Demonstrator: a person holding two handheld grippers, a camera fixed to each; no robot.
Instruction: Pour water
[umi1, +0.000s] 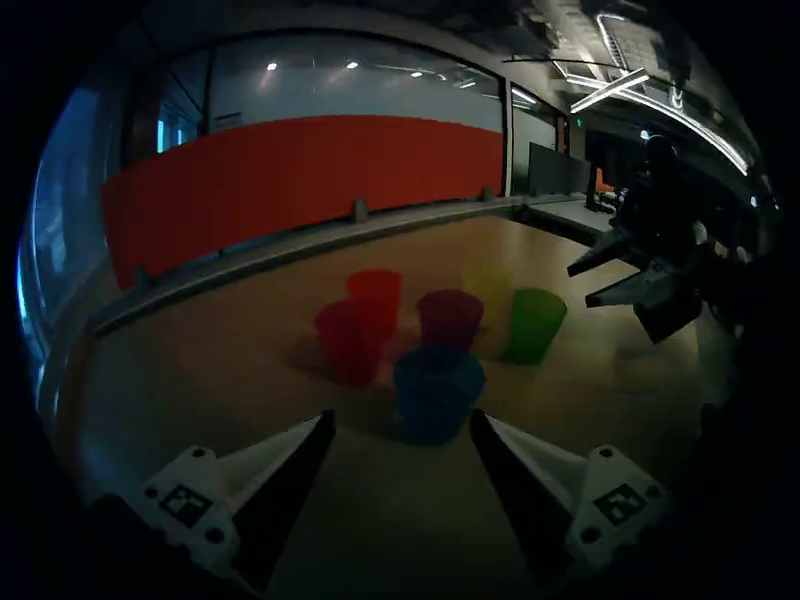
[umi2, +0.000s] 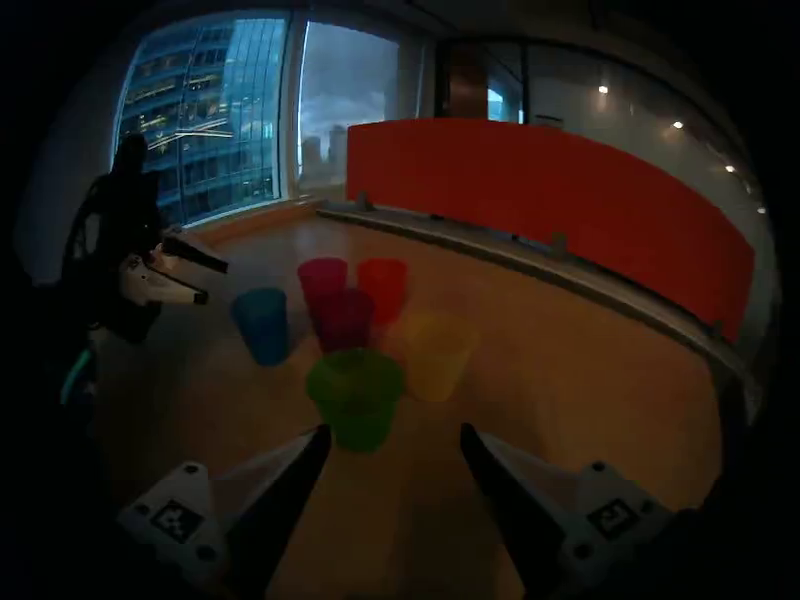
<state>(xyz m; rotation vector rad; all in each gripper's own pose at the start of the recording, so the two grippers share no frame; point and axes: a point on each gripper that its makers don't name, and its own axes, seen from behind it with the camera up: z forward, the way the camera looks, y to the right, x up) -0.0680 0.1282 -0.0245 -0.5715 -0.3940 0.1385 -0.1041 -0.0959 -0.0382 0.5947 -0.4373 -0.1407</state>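
Our left tongs (umi1: 400, 415) are spread wide and hold nothing. In the left gripper view a blue cup (umi1: 437, 392) stands just ahead of the gap between their fingers, touching neither. Our right tongs (umi2: 393, 430) are spread just as wide and are also empty. In the right gripper view a green cup (umi2: 355, 395) stands close in front of their tips.

We count six plastic cups, upright and bunched together on a wooden table (umi1: 230, 350). Behind the green one are a yellow cup (umi2: 437, 355) and a purple cup (umi2: 345, 318). Farther back are a pink cup (umi2: 322, 280) and an orange-red cup (umi2: 383, 288). The blue one stands a little apart, on the left of that view. We cannot tell whether any cup holds water.

Each pair of tongs hangs above the table edge at the side of the other's view, well apart from the cups. A red screen (umi1: 300, 180) runs along the far side of the table, and tall windows (umi2: 200, 120) show city towers.
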